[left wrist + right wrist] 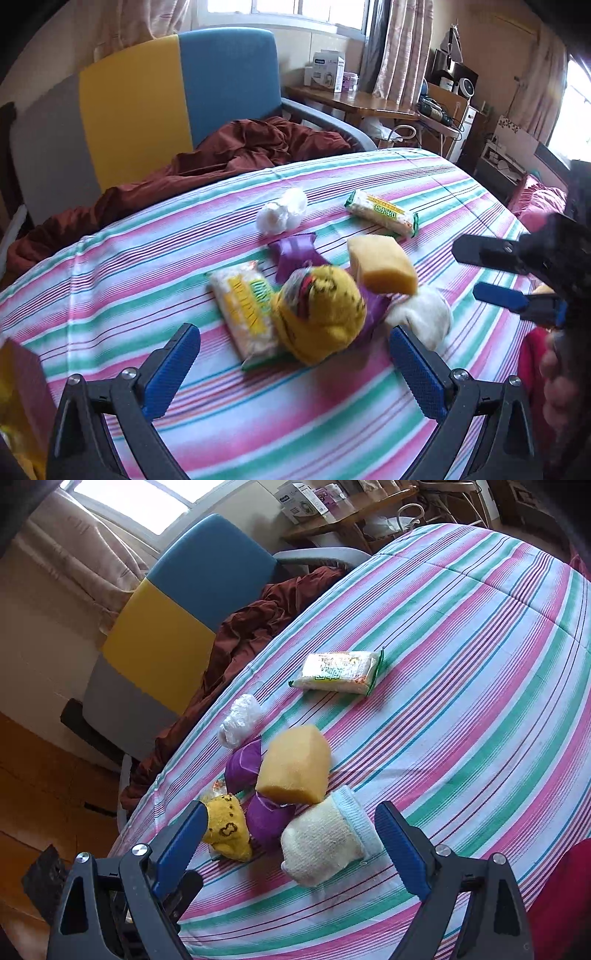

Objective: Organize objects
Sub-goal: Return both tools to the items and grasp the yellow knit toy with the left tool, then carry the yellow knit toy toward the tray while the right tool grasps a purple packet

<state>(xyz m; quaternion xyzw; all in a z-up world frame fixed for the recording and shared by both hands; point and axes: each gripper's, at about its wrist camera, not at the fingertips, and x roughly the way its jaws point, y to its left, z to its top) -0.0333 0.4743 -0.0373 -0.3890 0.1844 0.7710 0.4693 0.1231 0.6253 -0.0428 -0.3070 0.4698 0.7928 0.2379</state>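
A pile lies on the striped bed cover (258,424): a yellow patterned sock (321,314), a yellow sponge (380,266), a cream sock (424,317), a purple wrapper (295,251), a snack pack (243,310), a white plastic ball (282,216) and a second snack pack (384,214) farther back. My left gripper (295,363) is open and empty just before the yellow sock. My right gripper (288,838) is open and empty, its fingers on either side of the cream sock (325,838) and yellow sock (227,827). The sponge (295,766) lies behind.
A red-brown blanket (221,155) is bunched at the bed's far edge by a blue, yellow and grey headboard (147,103). A wooden desk (354,101) with boxes stands beyond. The right gripper also shows in the left wrist view (484,273).
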